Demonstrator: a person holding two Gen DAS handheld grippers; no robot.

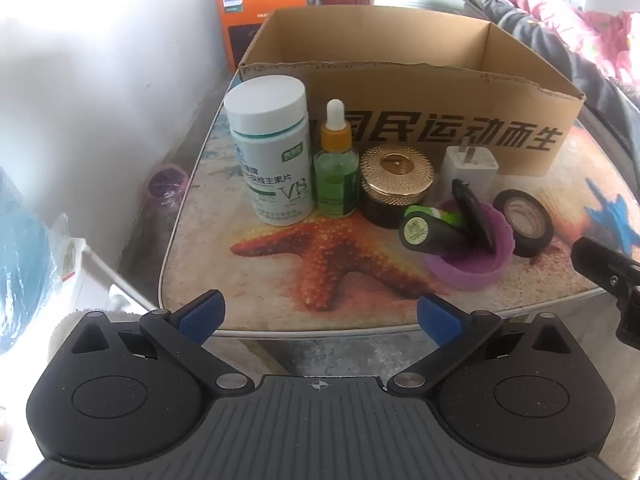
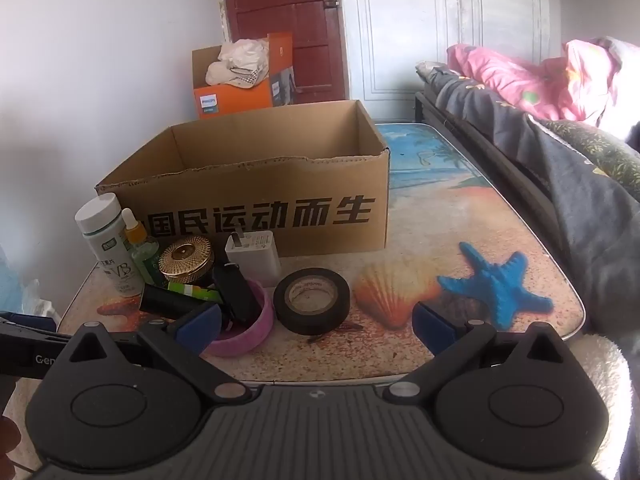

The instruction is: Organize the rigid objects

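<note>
An open cardboard box [image 1: 400, 80] [image 2: 256, 184] stands at the back of the beach-print table. In front of it, left to right, are a white vitamin bottle [image 1: 274, 152] [image 2: 106, 244], a green dropper bottle [image 1: 336, 172] [image 2: 142, 250], a gold-lidded jar [image 1: 396, 184] [image 2: 186, 260], a white charger [image 1: 470, 168] [image 2: 252, 258], a purple dish [image 1: 470, 252] [image 2: 248, 328] holding a green-black tube [image 1: 428, 232] and a black item, and a black tape roll [image 1: 524, 222] [image 2: 314, 300]. My left gripper [image 1: 320, 316] is open and empty at the table's near edge. My right gripper [image 2: 316, 324] is open and empty near the tape.
A white wall and an orange Philips box [image 2: 236, 92] with cloth stand at the left and back. A bed with dark and pink bedding [image 2: 560, 120] borders the table's right side. A blue bag [image 1: 20, 264] sits low at the left.
</note>
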